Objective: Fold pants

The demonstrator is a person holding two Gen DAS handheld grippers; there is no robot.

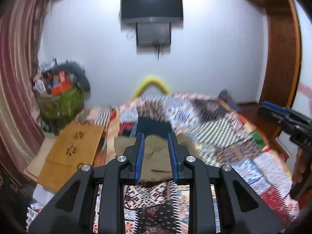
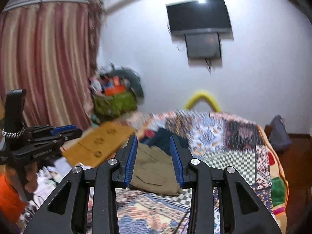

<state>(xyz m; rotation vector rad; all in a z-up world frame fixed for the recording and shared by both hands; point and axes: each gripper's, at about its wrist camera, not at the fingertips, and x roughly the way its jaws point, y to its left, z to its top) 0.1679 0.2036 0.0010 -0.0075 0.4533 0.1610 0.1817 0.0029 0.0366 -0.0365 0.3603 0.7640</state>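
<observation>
Olive-green pants (image 1: 158, 156) lie folded on a patchwork bedspread (image 1: 224, 136); they also show in the right wrist view (image 2: 154, 165). A dark navy garment (image 1: 154, 126) lies just behind them, also in the right wrist view (image 2: 165, 138). My left gripper (image 1: 156, 136) is open and empty, held above the near side of the pants. My right gripper (image 2: 153, 139) is open and empty, raised above the pants. Each gripper shows in the other's view: the right gripper (image 1: 273, 109) at the right edge, the left gripper (image 2: 64, 130) at the left edge. Both views are motion-blurred.
A tan flat cardboard piece (image 1: 72, 152) lies left of the bed. A green basket of clutter (image 2: 115, 103) stands by the striped curtain (image 2: 46, 68). A TV (image 1: 152, 5) hangs on the white wall. A wooden wardrobe (image 1: 280, 58) stands at the right.
</observation>
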